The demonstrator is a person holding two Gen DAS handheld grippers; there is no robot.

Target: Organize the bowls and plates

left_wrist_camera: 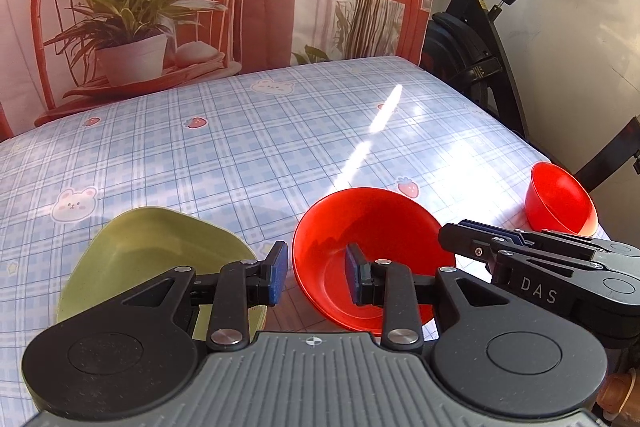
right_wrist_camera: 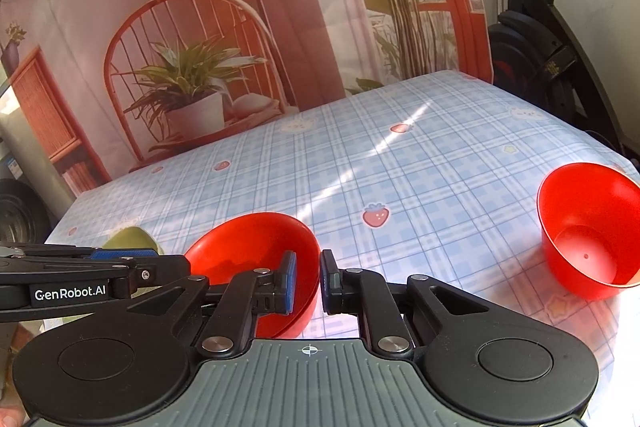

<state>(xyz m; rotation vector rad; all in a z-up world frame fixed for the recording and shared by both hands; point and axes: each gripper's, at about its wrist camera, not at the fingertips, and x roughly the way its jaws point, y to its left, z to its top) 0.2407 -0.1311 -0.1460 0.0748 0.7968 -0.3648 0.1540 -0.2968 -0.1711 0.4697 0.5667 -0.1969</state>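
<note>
1. My right hand-held gripper (right_wrist_camera: 308,283) is pinched on the near rim of the wide, shallow red plastic bowl (right_wrist_camera: 256,247).
2. My left hand-held gripper (left_wrist_camera: 316,273) is narrow, empty and apart from the rim.
3. The deep red plastic bowl (right_wrist_camera: 588,231) sits far right, nearer my right hand.

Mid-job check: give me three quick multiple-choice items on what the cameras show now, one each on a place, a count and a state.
1. What lies left of the wide red bowl?
A. a white mug
B. the green plate
C. a spoon

2. How many red bowls are in view?
A. one
B. two
C. three

3. The left claw is:
A. shut on a spoon
B. open, astride the wide bowl's rim
C. holding a mug

Answers:
1. B, the plate sits beside it in the left wrist view.
2. B, the wide one plus the deep red bowl.
3. B, its pads stand apart with the rim between them.
</note>
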